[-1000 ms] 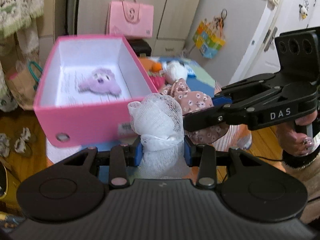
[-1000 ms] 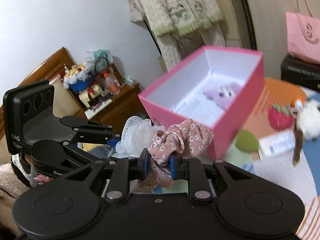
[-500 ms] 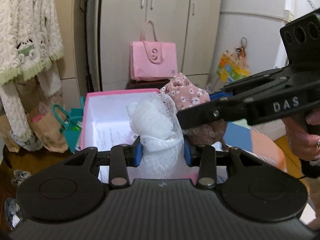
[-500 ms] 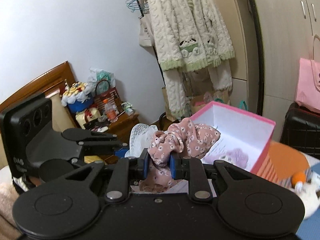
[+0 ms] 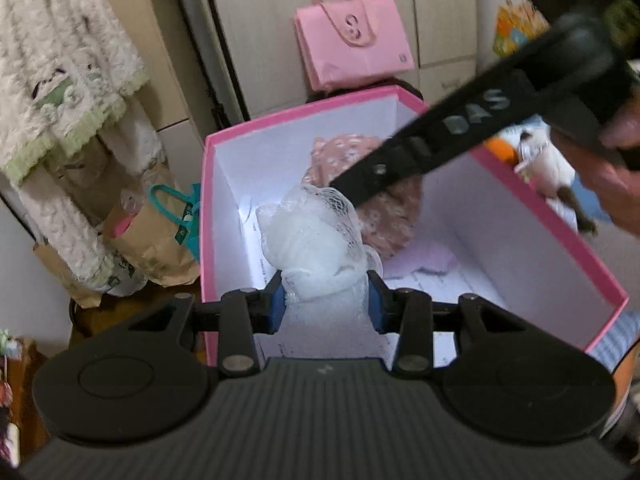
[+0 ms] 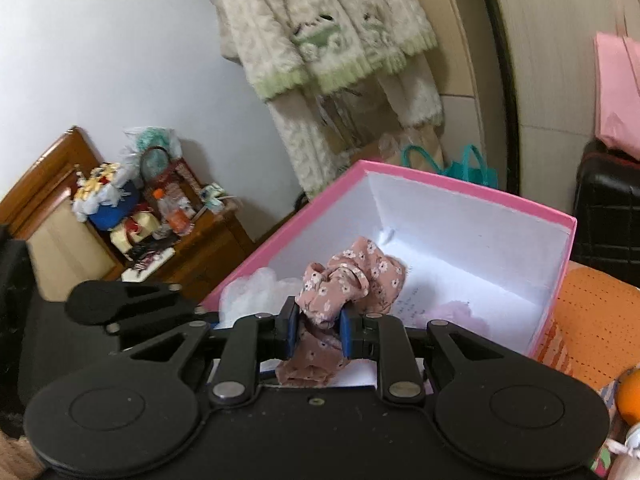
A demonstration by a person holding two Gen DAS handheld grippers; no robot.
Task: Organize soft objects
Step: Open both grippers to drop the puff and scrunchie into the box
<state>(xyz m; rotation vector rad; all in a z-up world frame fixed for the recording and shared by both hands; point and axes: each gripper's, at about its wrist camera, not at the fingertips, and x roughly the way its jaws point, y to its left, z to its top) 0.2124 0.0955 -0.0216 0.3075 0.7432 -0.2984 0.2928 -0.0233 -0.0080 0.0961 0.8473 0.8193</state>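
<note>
Both grippers have dropped over the pink box [image 5: 212, 216]. Left gripper [image 5: 326, 304] clamps the white mesh scrunchie [image 5: 316, 248]; right gripper [image 6: 318, 330] clamps the floral scrunchie [image 6: 352, 280], both inside its rim.

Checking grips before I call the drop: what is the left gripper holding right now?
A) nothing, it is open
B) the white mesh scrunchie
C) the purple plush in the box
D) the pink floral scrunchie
B: in the left wrist view the left gripper is clamped on the white mesh scrunchie over the pink box, while the right gripper holds the pink floral scrunchie.
</note>
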